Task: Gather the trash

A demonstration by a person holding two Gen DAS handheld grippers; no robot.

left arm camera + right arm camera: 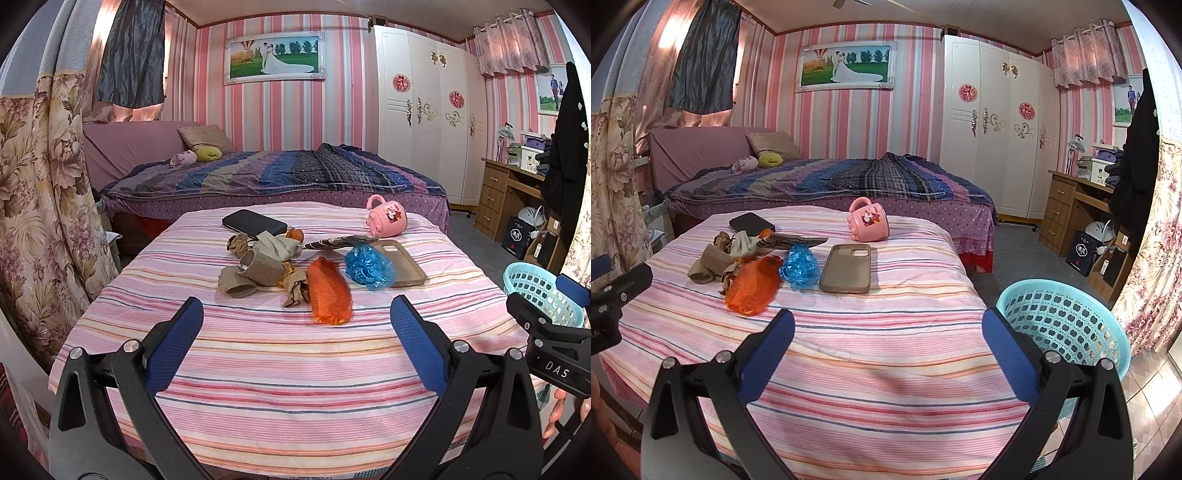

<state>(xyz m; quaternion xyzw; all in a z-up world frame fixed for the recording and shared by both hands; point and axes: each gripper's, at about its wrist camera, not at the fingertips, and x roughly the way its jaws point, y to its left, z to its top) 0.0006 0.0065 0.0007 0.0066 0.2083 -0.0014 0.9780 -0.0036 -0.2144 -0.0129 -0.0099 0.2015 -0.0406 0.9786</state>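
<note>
Trash lies in a heap on the striped cloth: an orange plastic wrapper (329, 291) (753, 282), a crumpled blue plastic bag (369, 266) (799, 266), torn brown cardboard and paper scraps (255, 275) (713, 264), and a dark striped wrapper (338, 242) (792, 240). My left gripper (295, 312) is open and empty, just short of the orange wrapper. My right gripper (886, 325) is open and empty over the cloth's front right. A turquoise basket (1067, 325) (543, 295) stands at the table's right, beside the right gripper.
A pink mug (387, 218) (868, 221) lies on its side at the back. A brown phone case (402, 262) (847, 267) and a black case (255, 223) (751, 223) lie by the trash. A bed, a wardrobe and a desk stand behind.
</note>
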